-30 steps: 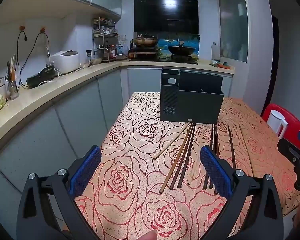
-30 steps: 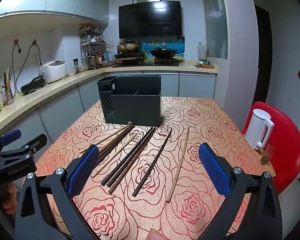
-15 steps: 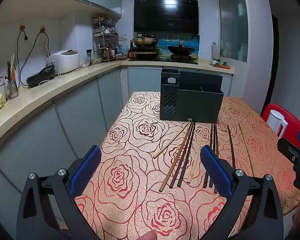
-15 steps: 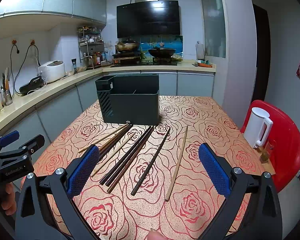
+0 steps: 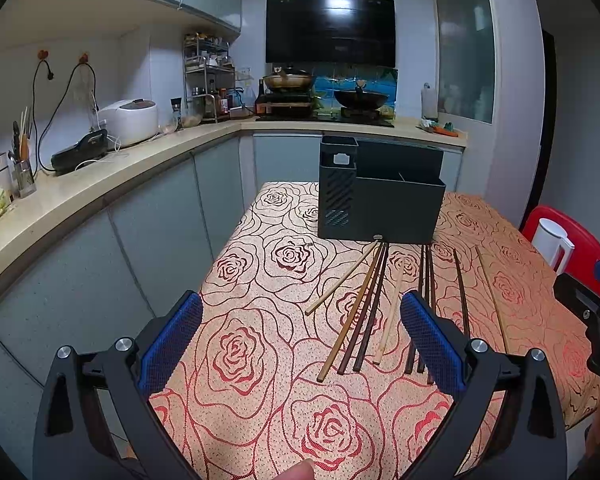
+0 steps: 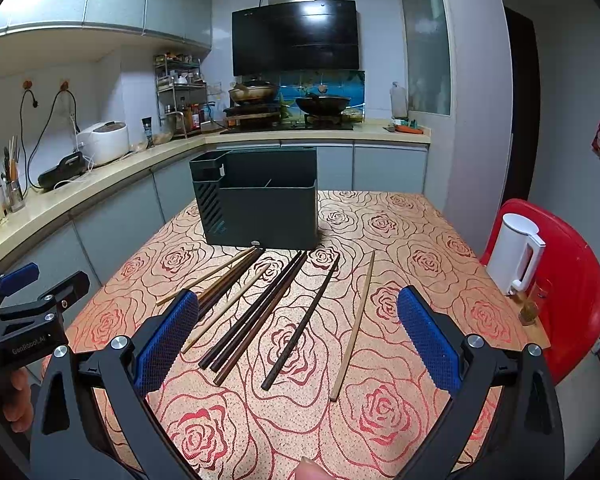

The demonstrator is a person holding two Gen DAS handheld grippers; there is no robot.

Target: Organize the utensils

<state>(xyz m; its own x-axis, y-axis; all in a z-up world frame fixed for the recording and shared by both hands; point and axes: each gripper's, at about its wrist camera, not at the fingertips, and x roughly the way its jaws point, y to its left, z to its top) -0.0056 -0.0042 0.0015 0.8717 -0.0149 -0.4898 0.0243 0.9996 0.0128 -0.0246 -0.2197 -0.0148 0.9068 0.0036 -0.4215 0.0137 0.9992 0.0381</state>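
Several chopsticks, some dark and some light wood, lie fanned out on the rose-patterned tablecloth in front of a dark grey utensil holder with compartments. In the left wrist view the same chopsticks and holder sit ahead and to the right. My left gripper hovers open above the cloth, left of the chopsticks. My right gripper is open above the near ends of the chopsticks, holding nothing.
A white kettle rests on a red chair at the table's right edge. A counter with a rice cooker runs along the left; a stove with woks lies behind. The left gripper body appears at the right view's left edge.
Both grippers have shifted only slightly; the right view has edged a little closer to the chopsticks. Nothing was picked up or moved.
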